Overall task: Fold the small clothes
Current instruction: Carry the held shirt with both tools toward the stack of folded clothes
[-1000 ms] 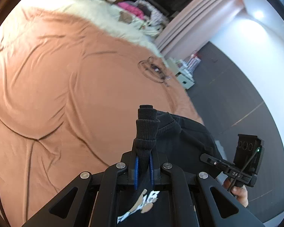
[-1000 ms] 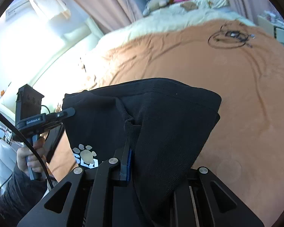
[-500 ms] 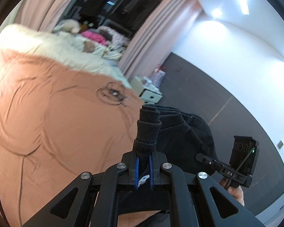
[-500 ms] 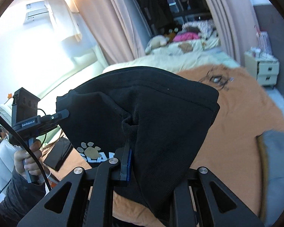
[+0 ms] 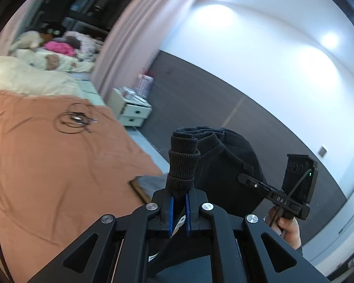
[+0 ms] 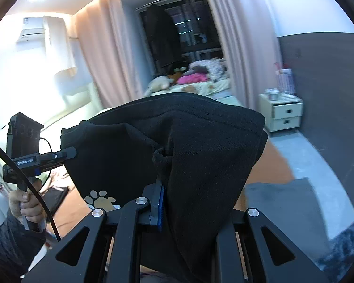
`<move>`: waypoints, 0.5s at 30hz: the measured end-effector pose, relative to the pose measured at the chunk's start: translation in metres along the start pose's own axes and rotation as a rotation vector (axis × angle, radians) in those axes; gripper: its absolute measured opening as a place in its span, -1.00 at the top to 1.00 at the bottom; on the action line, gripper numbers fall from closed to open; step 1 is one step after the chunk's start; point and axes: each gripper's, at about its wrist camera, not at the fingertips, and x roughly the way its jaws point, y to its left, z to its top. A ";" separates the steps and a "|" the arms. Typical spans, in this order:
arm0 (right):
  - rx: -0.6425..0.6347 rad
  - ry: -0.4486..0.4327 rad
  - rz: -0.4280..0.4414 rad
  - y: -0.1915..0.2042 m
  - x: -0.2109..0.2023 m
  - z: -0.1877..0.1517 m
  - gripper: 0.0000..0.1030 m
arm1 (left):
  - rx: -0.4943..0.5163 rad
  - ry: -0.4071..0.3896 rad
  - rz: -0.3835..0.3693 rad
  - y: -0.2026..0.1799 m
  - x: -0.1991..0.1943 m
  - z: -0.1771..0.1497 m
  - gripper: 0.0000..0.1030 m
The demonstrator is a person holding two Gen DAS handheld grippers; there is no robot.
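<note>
- Left wrist view: the left claw (image 5: 179,208) is clamped on the ribbed cuff of a black garment (image 5: 220,165), held in the air right of the bed (image 5: 59,165).
- Right wrist view: the right claw (image 6: 161,204) pinches the garment, which drapes over it.

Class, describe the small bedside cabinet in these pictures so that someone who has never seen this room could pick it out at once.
Start at the bed with the orange cover and look past its far corner to the dark grey lower wall. There, beside the pink curtain, stands a low cream bedside cabinet with two drawers. It is the only piece of furniture against that wall, pale against the grey, with small clutter on top.
</note>
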 end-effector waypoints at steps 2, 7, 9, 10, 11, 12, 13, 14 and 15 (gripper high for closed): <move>0.011 -0.016 -0.042 -0.011 -0.018 -0.005 0.78 | 0.029 0.029 -0.027 -0.019 0.027 0.001 0.86; 0.042 -0.053 -0.115 -0.040 -0.064 -0.027 0.78 | 0.066 0.085 -0.096 -0.049 0.082 0.001 0.87; 0.054 -0.059 -0.147 -0.050 -0.082 -0.037 0.78 | 0.082 0.104 -0.122 -0.057 0.103 0.001 0.87; 0.057 -0.062 -0.163 -0.048 -0.095 -0.043 0.78 | 0.087 0.113 -0.136 -0.063 0.111 0.000 0.87; 0.060 -0.065 -0.186 -0.046 -0.102 -0.047 0.78 | 0.092 0.122 -0.155 -0.067 0.118 -0.002 0.87; 0.066 -0.070 -0.207 -0.048 -0.109 -0.051 0.78 | 0.099 0.131 -0.170 -0.073 0.129 -0.003 0.87; 0.068 -0.077 -0.217 -0.049 -0.117 -0.054 0.78 | 0.103 0.140 -0.182 -0.078 0.137 -0.004 0.87; 0.067 -0.083 -0.229 -0.043 -0.123 -0.060 0.78 | 0.107 0.152 -0.193 -0.082 0.148 -0.003 0.87; 0.068 -0.084 -0.249 -0.040 -0.125 -0.063 0.78 | 0.112 0.161 -0.202 -0.086 0.156 -0.004 0.87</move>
